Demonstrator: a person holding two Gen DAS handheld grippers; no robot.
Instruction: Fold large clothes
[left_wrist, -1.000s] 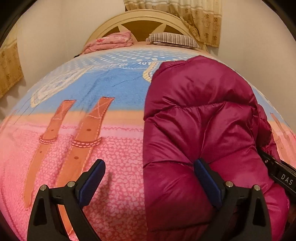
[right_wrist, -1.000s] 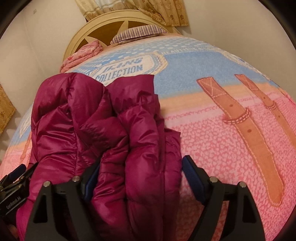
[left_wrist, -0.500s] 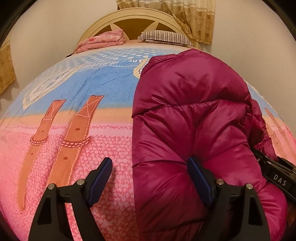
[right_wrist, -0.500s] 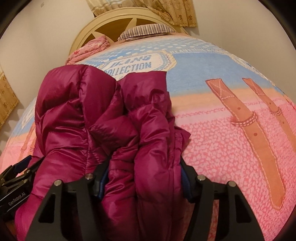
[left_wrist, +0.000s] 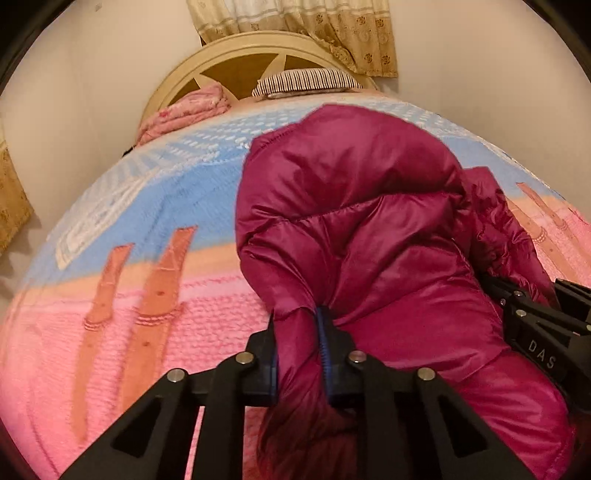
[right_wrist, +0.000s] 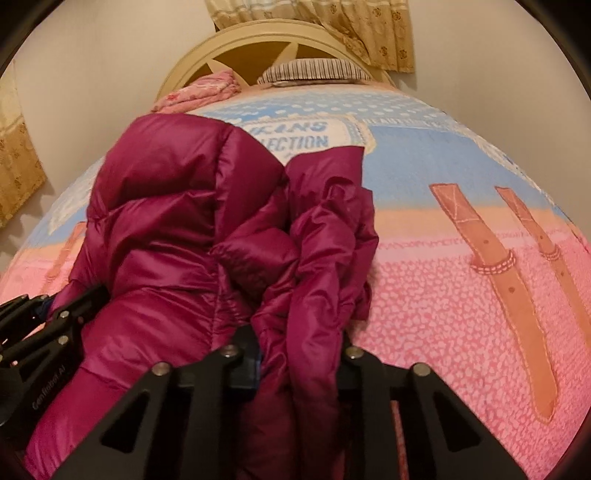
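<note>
- The left hand-held gripper (left_wrist: 299, 354) pinches a gathered fold at the near left edge of the magenta puffer jacket (left_wrist: 362, 229), its blue-padded fingers (left_wrist: 325, 343) pressed tight against the quilted fabric
- The right hand-held gripper (right_wrist: 295, 354) clamps a bunched fold at the jacket's near right edge, cloth filling the narrow gap between its black fingers
- Each tool shows at the edge of the other's view, the two set side by side along the jacket's near end with the padded bulk between them
- The jacket lies heaped on the bed, resting on the bedspread (right_wrist: 461, 295), whose pink pebbled print, orange belt-strap motifs and blue band spread out beyond on both sides
- A white label patch (right_wrist: 306, 138) with blue lettering peeks out just behind the jacket's far edge
- At the head of the bed, a folded pink blanket (left_wrist: 188, 110) and a striped pillow (left_wrist: 306, 81) sit against the cream arched headboard (left_wrist: 236, 62), beige patterned curtains (left_wrist: 314, 29) hanging above
</note>
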